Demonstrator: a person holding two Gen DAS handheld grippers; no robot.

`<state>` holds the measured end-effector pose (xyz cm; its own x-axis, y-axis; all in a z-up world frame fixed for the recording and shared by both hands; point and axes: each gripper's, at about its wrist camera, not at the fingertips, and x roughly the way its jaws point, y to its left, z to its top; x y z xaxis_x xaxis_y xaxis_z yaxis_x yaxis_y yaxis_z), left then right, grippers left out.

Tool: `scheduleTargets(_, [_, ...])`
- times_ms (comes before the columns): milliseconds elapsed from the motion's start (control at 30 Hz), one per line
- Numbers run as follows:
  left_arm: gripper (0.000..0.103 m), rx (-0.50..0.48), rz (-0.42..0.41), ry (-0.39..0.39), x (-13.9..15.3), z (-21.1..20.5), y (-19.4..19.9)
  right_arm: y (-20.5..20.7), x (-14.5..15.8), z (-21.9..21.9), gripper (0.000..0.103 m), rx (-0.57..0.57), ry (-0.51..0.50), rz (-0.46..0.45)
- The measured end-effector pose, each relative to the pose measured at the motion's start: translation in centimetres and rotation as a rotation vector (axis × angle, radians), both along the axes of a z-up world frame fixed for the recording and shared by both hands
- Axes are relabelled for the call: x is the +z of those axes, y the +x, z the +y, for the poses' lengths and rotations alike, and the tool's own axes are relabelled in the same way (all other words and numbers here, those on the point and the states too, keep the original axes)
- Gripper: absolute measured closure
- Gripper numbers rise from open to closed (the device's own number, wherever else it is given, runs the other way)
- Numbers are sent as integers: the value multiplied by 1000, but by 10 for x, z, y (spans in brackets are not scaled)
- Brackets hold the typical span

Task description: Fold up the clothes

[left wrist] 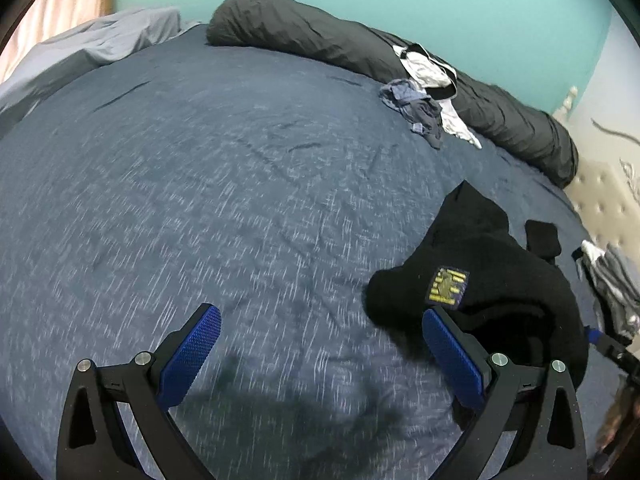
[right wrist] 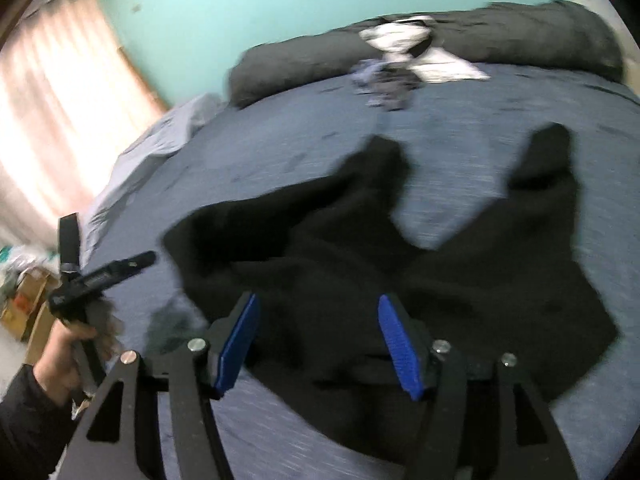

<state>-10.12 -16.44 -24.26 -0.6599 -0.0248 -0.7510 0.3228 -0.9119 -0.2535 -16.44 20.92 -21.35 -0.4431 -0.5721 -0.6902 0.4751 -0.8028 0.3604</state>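
Both hand-held grippers gaping, empty: left hand-held gripper (left wrist: 320, 344) over bare bed (left wrist: 200, 184), right hand-held gripper (right wrist: 318, 334) over crumpled black garment (right wrist: 460, 280); spreading step, next needs an edge pinched and pulled flat

Soft daylight from the curtained window (right wrist: 60, 92); motion blur, fisheye-warped edges.

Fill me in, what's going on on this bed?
A person is folding clothes with a hand-held gripper in each hand. A black garment lies crumpled on the blue bedspread. The right hand-held gripper is open just above it, gripping nothing. The left hand-held gripper is open over bare bedspread beside it. More clothes wait near the dark pillows.
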Motion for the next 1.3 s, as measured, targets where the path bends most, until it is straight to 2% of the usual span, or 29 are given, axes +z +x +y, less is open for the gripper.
scheduleTargets(133, [0, -34, -14, -17, -5, 6, -19, -13, -1, 48, 39, -90, 18, -22])
scheduleTargets(267, [0, -34, -28, 2, -9, 8, -32, -26, -4, 69, 39, -115, 29, -43])
scheduleTargets(400, [0, -49, -45, -1, -14, 14, -43, -40, -15, 69, 39, -117, 23, -91])
scheduleTargets(533, [0, -89, -44, 36, -22, 17, -52, -49, -27, 70, 39, -140, 11, -131])
scheduleTargets(867, [1, -143, -22, 110, -31, 20, -55, -52, -33, 72, 39, -134, -1, -143])
scheduleTargets(933, [6, -152, -17, 120, -32, 19, -53, -52, -33, 72, 39, -131, -3, -142])
scheduleTargets(1067, [35, -168, -15, 126, -33, 16, -51, -53, -35, 71, 39, -131, -2, -143])
scheduleTargets(1300, [36, -182, -21, 144, -34, 17, -44, -52, -33, 72, 39, -130, -9, -143])
